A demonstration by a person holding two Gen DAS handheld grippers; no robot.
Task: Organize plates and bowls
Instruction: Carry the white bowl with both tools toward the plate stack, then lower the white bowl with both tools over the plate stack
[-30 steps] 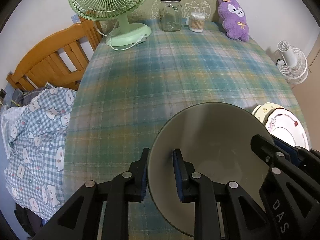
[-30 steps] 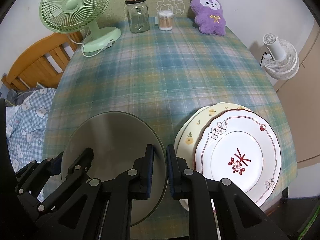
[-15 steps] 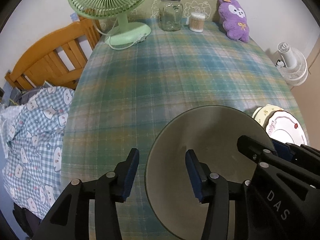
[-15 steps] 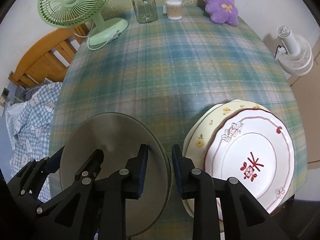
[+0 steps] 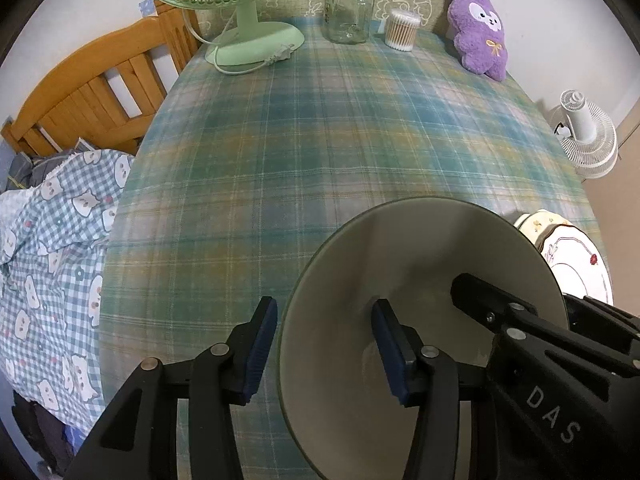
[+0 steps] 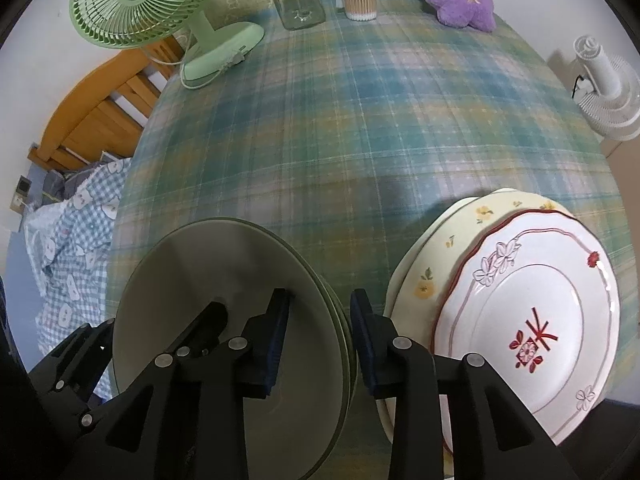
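Grey-green round ceramic bowl (image 5: 424,280) sits on the plaid blue-green tablecloth (image 5: 320,140), lower centre of the left wrist view. Left gripper (image 5: 324,340) straddles the bowl's left rim, one blue pad (image 5: 262,344) outside, the other inside, neither pressing; jaws moderately wide. Right gripper (image 6: 320,336) straddles the opposite rim, lower centre of the right wrist view, jaws narrow but apart, having just been opening. Lower right: white red-patterned plate (image 6: 528,340) stacked on a pale yellow floral plate (image 6: 444,248), just beside the bowl.
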